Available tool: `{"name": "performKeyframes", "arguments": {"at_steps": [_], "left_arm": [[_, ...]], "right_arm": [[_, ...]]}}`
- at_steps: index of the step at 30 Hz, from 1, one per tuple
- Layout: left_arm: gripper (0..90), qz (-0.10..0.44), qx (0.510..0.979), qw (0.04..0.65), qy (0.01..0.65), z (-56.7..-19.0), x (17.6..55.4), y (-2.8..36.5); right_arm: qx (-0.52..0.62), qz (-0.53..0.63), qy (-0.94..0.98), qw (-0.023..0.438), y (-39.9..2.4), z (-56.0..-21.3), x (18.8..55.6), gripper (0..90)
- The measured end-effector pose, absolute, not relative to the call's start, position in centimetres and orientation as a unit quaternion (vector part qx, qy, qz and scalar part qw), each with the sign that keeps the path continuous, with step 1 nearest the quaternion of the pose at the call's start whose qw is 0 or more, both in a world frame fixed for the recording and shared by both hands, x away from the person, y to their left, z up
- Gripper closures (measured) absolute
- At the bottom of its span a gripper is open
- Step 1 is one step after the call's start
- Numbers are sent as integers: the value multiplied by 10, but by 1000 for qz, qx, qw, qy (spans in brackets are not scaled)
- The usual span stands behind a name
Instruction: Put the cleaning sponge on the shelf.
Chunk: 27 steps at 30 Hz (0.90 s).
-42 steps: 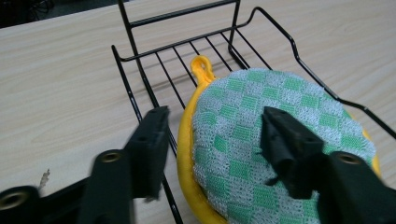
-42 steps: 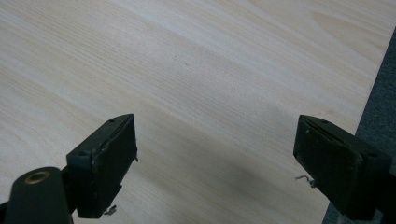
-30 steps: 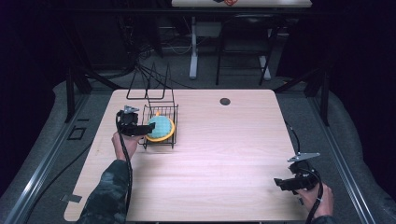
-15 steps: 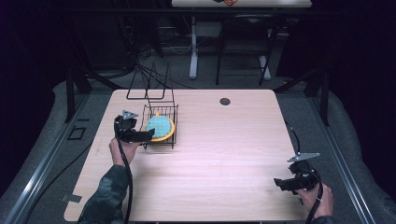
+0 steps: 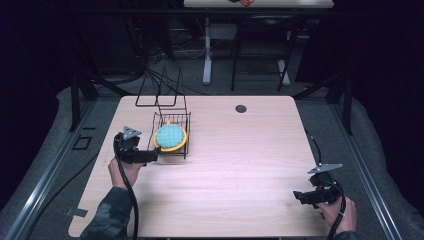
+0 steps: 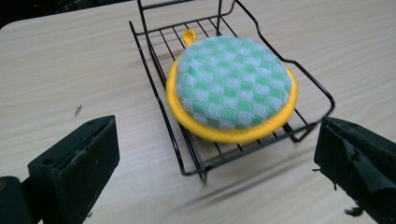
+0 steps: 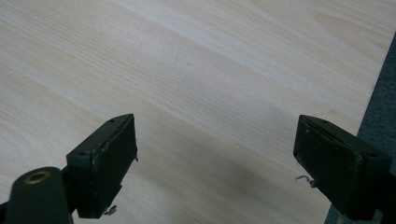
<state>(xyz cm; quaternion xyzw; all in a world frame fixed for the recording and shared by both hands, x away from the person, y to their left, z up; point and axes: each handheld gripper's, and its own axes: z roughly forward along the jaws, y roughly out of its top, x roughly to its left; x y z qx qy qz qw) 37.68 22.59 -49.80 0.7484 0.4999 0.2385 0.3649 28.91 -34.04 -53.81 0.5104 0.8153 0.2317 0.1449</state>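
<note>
Now | left tongs [image 5: 154, 156] backed off rack [image 5: 171, 148] | jaws just opened, empty

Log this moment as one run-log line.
left gripper: open, jaws just opened, nothing between | pot holder: lying in wire rack | right gripper: open over bare table

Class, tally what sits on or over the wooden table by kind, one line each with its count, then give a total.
Wire rack: 1
Round green-and-yellow pad lying in the rack: 1
Dark round spot on the table top: 1
Hand-held grippers: 2, left gripper and right gripper
Total: 5
</note>
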Motion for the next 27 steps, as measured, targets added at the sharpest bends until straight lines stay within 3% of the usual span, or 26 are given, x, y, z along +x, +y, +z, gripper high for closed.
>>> {"name": "performKeyframes", "arguments": {"at_steps": [18, 27], "left_arm": [[0, 187, 786, 314, 499, -516, 334, 235], [0, 170, 792, 301, 503, -524, 330, 239]], "right_arm": [[509, 226, 817, 148, -338, -537, 289, 129], [509, 228, 817, 148, -338, -539, 290, 129]]}}
